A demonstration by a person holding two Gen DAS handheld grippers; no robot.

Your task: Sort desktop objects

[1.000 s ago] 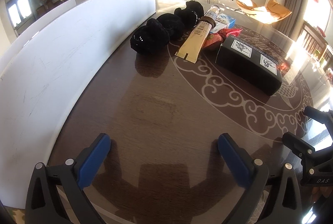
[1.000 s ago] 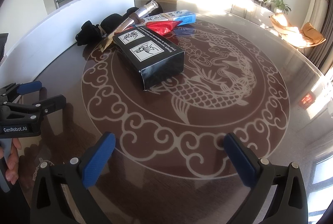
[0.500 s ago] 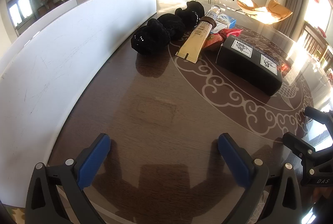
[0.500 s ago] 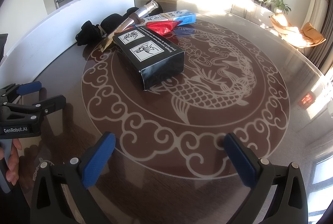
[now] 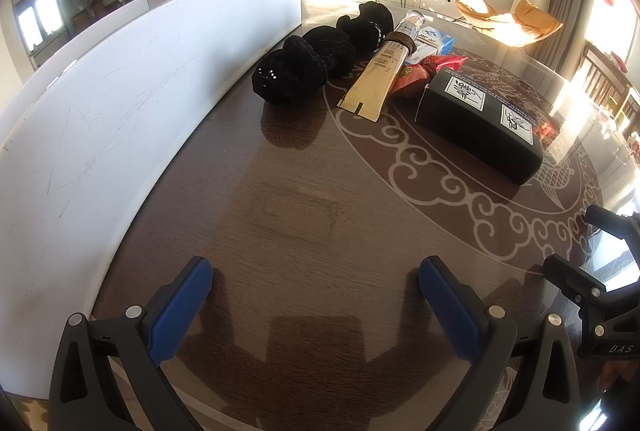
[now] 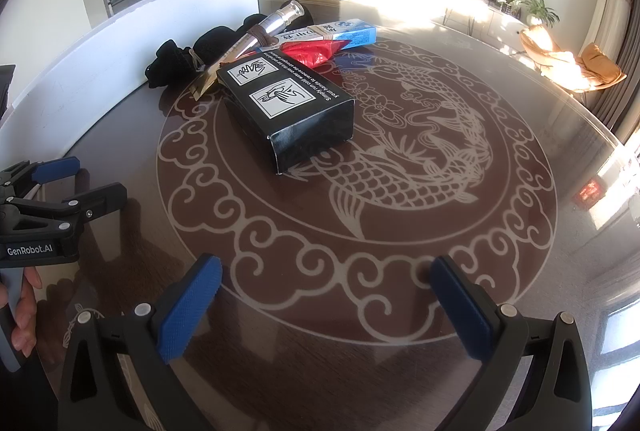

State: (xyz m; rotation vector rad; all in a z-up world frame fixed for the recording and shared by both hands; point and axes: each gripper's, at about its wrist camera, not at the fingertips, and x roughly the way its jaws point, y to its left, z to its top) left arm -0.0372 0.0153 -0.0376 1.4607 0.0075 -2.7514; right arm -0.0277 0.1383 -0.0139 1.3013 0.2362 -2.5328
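Note:
A black box (image 5: 478,123) (image 6: 288,111) lies on the round table. Behind it lie a gold tube (image 5: 380,79) (image 6: 248,43), a red packet (image 5: 424,69) (image 6: 316,53), a blue and white carton (image 5: 434,41) (image 6: 336,33) and three black cloth bundles (image 5: 292,75) (image 6: 172,65). My left gripper (image 5: 316,291) is open and empty, well short of the objects; it also shows in the right wrist view (image 6: 84,179). My right gripper (image 6: 326,295) is open and empty near the table's front; it shows in the left wrist view (image 5: 584,243).
A white board (image 5: 120,103) (image 6: 132,55) stands upright along the table's left side. The dark table (image 6: 440,171) has a fish and cloud pattern. A living room with a television and chairs lies beyond.

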